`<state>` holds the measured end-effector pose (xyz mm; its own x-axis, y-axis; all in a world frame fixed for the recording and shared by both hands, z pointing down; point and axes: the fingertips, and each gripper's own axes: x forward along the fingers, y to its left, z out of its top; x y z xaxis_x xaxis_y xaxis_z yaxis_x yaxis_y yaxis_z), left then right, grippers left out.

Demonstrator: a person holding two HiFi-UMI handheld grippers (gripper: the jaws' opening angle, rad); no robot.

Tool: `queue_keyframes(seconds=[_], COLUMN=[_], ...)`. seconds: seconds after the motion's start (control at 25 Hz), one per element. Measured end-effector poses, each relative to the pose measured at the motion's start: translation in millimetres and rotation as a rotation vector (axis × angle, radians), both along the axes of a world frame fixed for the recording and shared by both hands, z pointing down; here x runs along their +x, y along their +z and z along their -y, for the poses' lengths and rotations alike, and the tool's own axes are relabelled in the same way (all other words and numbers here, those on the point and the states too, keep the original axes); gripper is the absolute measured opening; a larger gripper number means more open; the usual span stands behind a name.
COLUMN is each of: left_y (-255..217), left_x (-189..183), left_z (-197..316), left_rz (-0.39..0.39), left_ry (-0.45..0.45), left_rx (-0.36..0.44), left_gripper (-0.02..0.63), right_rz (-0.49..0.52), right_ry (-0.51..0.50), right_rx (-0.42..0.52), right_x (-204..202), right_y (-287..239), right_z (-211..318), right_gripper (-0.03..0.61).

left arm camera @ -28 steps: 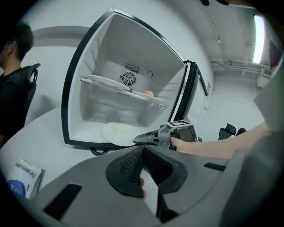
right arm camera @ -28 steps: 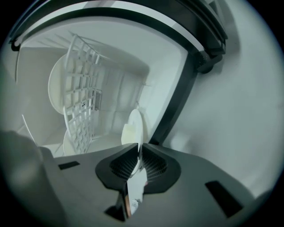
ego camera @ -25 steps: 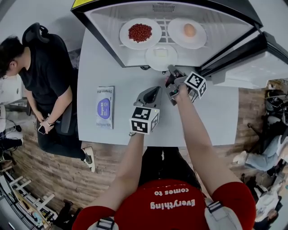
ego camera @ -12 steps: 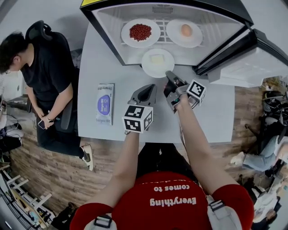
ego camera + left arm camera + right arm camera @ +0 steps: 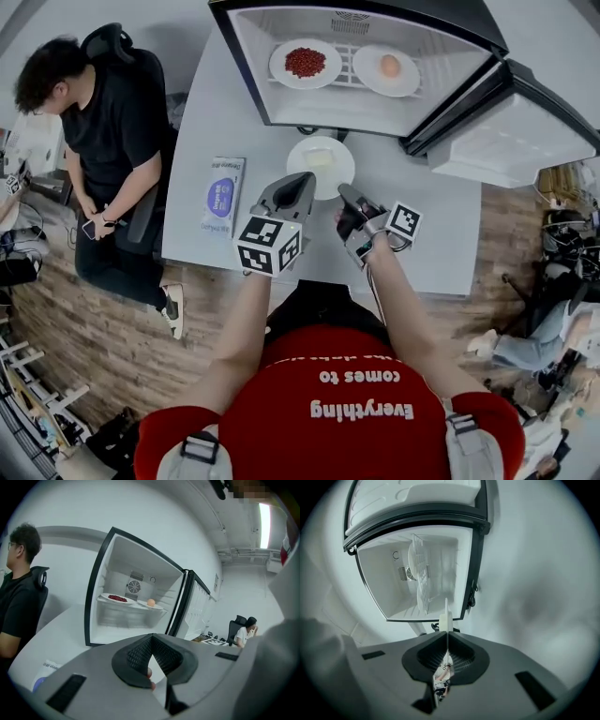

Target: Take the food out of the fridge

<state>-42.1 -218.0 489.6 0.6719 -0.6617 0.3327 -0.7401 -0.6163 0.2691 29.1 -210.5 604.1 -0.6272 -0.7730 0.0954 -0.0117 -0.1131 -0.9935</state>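
Plate clamped in right gripper; left gripper closed, empty; shirt reads "Everything comes to".

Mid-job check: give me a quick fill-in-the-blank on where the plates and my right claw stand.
1. The right claw is shut on the rim of the plate with the pale yellow block, which is ___ the fridge.
2. ___ plates rest on the shelf inside it.
3. In the head view, the plate of red food sits to the ___ of the plate with the round tan item.
4. The blue-and-white packet lies on the ___.
Missing words: outside; Two; left; table.
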Motion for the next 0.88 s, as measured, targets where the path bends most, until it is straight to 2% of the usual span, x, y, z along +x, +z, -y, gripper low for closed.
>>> queue_keyframes(seconds=[0.2,0.36,0.52,0.68,0.88], left_y=[-5.3,18.4,40.5,49.0,56.3], left_x=[-15.5,-36.6,-60.9,-79.8,-103.4], left_z=[-34.0,-60.7,-79.7,-90.6,-104.5], left_rz=[0.008,0.046,0.088,0.099,0.1], left_ry=[-0.027,-0.077,-0.149,-0.209,-0.274], left_rx=[0.014,-0.005,-0.039,-0.059,-0.083], left_gripper=[-0.002,-0.002,-0.002,-0.002,-0.002], right_rz=[-0.018,-0.015,-0.071,-0.125,-0.176], right_ry=[-0.105,-0.193,-0.279,-0.317,-0.355], right_rx=[-0.017,-0.031,-0.084,-0.151,-0.19], right_x=[-25.4,-43.7,-55.4,-62.8,-75.7], right_y=[4.8,21.2,47.3,73.9,91.1], right_z=[-33.7,-51.0,-57.5,-60.3,-64.2], right_gripper=[0.02,0.018,0.02,0.02,0.02])
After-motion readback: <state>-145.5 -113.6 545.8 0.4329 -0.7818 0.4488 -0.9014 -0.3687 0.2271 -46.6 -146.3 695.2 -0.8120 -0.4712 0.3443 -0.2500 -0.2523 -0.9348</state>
